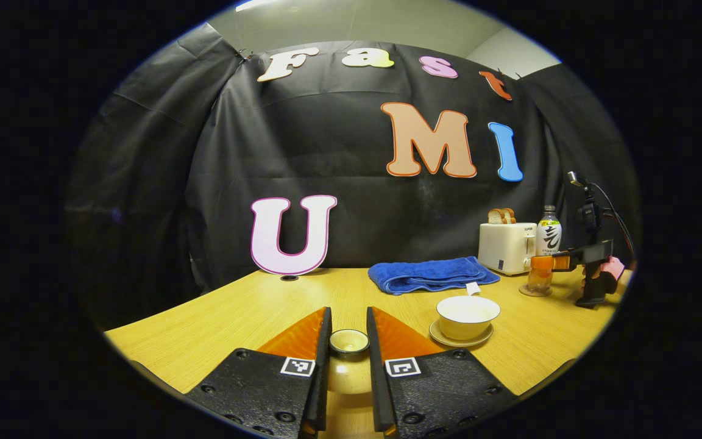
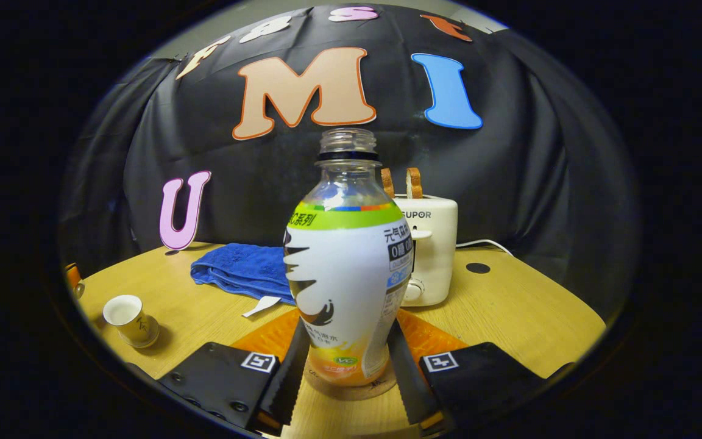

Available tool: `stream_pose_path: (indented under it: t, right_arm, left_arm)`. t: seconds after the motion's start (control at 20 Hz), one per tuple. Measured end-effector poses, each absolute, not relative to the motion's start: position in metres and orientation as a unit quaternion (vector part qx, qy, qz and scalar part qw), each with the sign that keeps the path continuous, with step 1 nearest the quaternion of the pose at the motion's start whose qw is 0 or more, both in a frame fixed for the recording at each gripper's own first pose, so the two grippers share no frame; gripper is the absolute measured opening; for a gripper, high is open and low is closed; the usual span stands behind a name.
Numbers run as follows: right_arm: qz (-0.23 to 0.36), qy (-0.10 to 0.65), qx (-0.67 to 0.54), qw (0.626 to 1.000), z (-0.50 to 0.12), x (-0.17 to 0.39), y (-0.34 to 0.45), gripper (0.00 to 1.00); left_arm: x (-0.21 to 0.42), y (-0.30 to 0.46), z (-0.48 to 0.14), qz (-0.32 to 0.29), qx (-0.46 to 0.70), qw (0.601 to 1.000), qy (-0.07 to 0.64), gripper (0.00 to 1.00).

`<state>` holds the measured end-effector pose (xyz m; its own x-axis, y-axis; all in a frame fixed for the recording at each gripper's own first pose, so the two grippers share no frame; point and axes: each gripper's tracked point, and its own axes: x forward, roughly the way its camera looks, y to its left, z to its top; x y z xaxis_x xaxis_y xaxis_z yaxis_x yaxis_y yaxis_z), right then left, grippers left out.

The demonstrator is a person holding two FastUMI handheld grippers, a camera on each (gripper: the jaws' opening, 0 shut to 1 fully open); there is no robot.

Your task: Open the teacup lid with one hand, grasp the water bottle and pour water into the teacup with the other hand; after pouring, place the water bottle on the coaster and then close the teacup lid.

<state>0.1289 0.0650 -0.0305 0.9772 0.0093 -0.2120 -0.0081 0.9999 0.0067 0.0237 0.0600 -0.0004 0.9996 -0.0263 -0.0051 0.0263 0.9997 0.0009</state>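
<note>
The left claw (image 1: 348, 341) grips the small teacup lid (image 1: 349, 342) between both fingers, held over the worktop (image 1: 235, 317) just left of the open teacup (image 1: 467, 316) on its saucer (image 1: 460, 337); the lid looks like ceramic, so probably light, hard, slippery and easy to chip. The right claw (image 2: 348, 353) stands around the lower body of the uncapped water bottle (image 2: 349, 268), upright on the coaster (image 2: 351, 390), a thin plastic that likely dents; whether the fingers press on it is hard to tell.
</note>
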Motion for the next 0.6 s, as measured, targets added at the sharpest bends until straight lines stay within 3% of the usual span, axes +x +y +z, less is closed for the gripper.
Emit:
stream_pose_path:
  t: [0.1, 0.15, 0.2, 0.3, 0.5, 0.55, 0.6]
  right_arm:
    - [0.010, 0.103, -0.002, 0.995, -0.032, 0.130, 0.063, 0.75]
    - [0.013, 0.101, -0.006, 0.995, -0.031, 0.126, 0.063, 0.92]
    - [0.015, 0.101, -0.009, 0.995, -0.031, 0.126, 0.065, 0.84]
    - [0.020, 0.102, -0.009, 0.995, -0.032, 0.123, 0.067, 0.92]
    - [0.022, 0.094, -0.007, 0.995, -0.032, 0.111, 0.061, 0.89]
    - [0.021, 0.092, -0.006, 0.996, -0.031, 0.106, 0.059, 0.96]
    - [0.017, 0.092, -0.004, 0.996, -0.025, 0.105, 0.069, 0.89]
  left_arm:
    - [0.024, 0.060, 0.000, -0.013, 0.000, 1.000, 0.003, 0.28]
    - [0.023, 0.060, 0.000, -0.013, 0.000, 1.000, 0.003, 0.27]
    - [0.024, 0.060, 0.000, -0.013, 0.000, 1.000, 0.002, 0.27]
    - [0.024, 0.060, -0.001, -0.013, 0.000, 1.000, 0.003, 0.27]
    - [0.024, 0.060, -0.001, -0.013, 0.000, 1.000, 0.003, 0.27]
    - [0.024, 0.060, -0.001, -0.013, 0.000, 1.000, 0.002, 0.27]
    - [0.024, 0.060, 0.000, -0.013, 0.000, 1.000, 0.003, 0.27]
